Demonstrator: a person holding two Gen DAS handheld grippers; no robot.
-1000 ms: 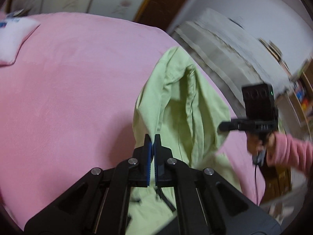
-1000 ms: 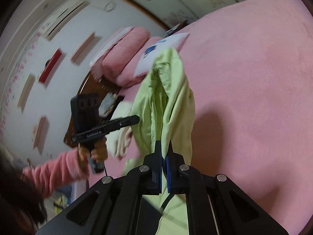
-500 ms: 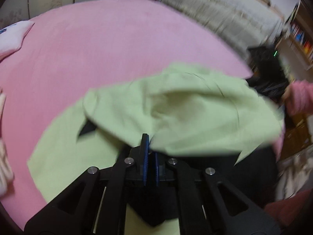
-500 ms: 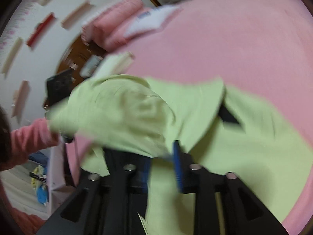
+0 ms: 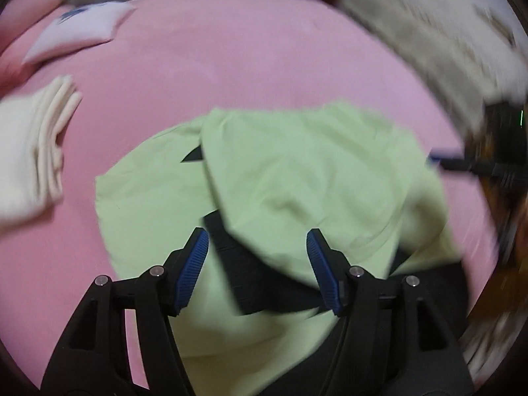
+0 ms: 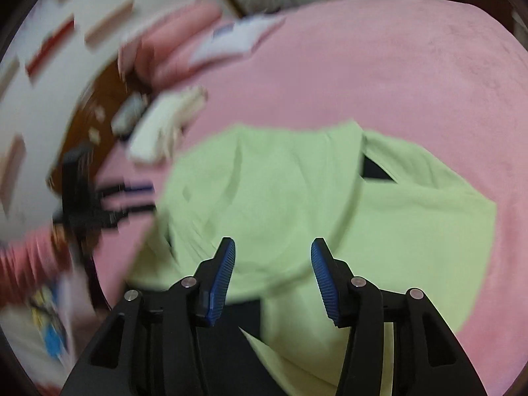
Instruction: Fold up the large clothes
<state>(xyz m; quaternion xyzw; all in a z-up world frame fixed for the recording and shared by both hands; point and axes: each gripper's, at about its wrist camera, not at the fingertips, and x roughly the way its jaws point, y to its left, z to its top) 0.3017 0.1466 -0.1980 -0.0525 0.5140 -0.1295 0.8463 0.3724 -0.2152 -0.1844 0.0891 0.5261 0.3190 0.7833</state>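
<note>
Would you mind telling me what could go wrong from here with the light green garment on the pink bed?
1. The light green garment lies rumpled, its folded-over layer askew with dark lining showing; the fold may set crooked.
2. Both grippers' jaws are opening above it: the left gripper and right gripper fingers could snag loose cloth.
3. The folded white cloth lies close by; smoothing strokes might disturb it.

Two wrist fisheyes, steeply downward, close over the same green garment point(image 5: 297, 171).
</note>
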